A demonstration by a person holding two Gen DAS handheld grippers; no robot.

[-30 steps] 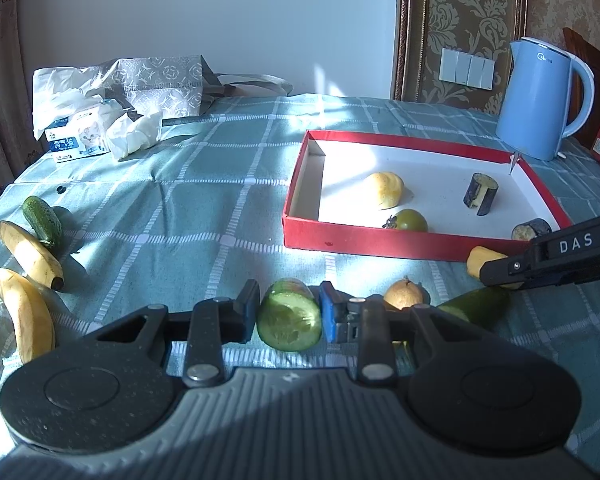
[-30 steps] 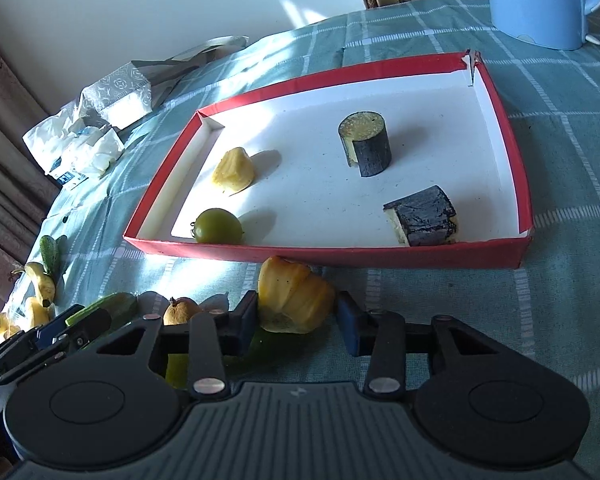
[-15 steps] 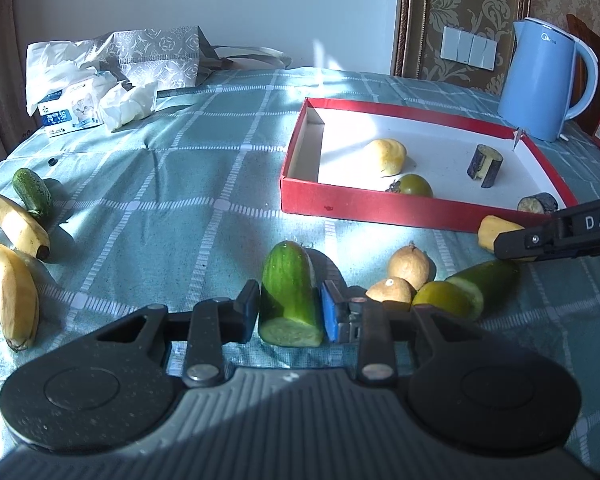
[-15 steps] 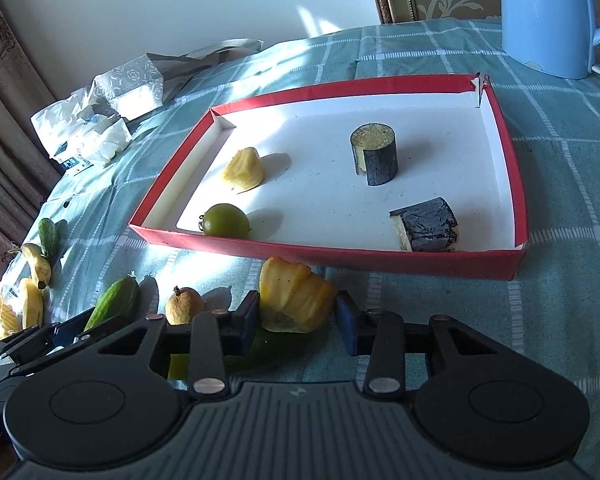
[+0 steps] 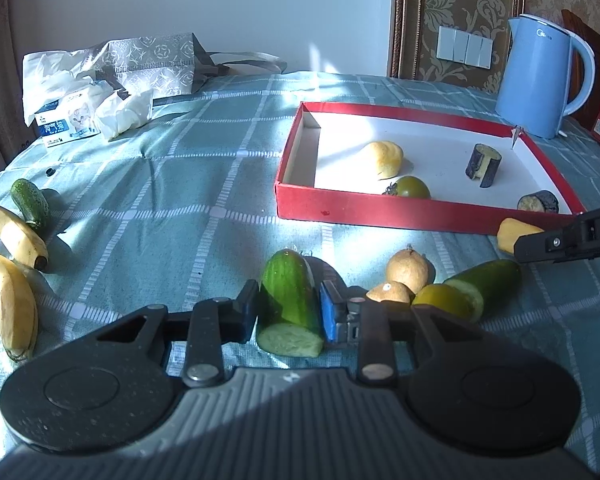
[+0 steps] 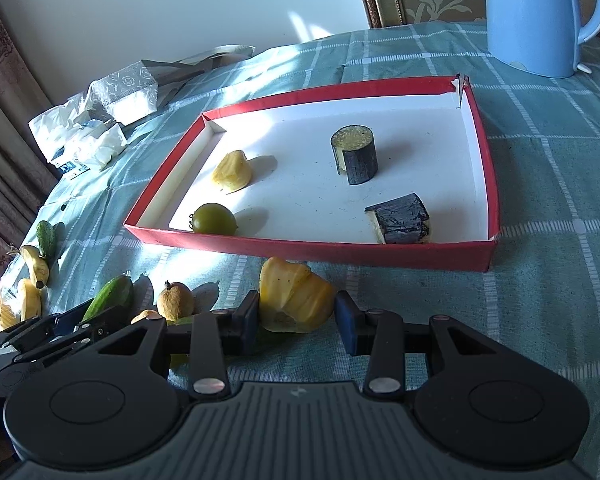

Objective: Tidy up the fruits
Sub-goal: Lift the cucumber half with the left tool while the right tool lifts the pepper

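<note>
My left gripper (image 5: 288,314) is shut on a cut cucumber half (image 5: 286,300), whose cut face turns towards the camera, just above the checked cloth. My right gripper (image 6: 296,318) is shut on a yellow fruit piece (image 6: 294,300), close in front of the red tray (image 6: 340,246). In the left wrist view that gripper (image 5: 540,240) reaches in from the right with the yellow piece (image 5: 512,232). The tray (image 5: 380,216) holds another yellow piece (image 5: 384,154), a green tomato (image 5: 412,187) and two dark eggplant chunks (image 5: 484,159).
Two brown round fruits (image 5: 408,270), a yellow-green fruit (image 5: 440,300) and another cucumber half (image 5: 484,284) lie right of my left gripper. Bananas (image 5: 16,236) and a small cucumber (image 5: 30,202) lie at the left edge. A blue kettle (image 5: 540,76) and a tissue pack (image 5: 80,116) stand at the back.
The cucumber half in my left gripper has swung from end-on to pointing away from the camera. The loose fruits to its right have come into fuller view. The right gripper keeps hold of the yellow piece.
</note>
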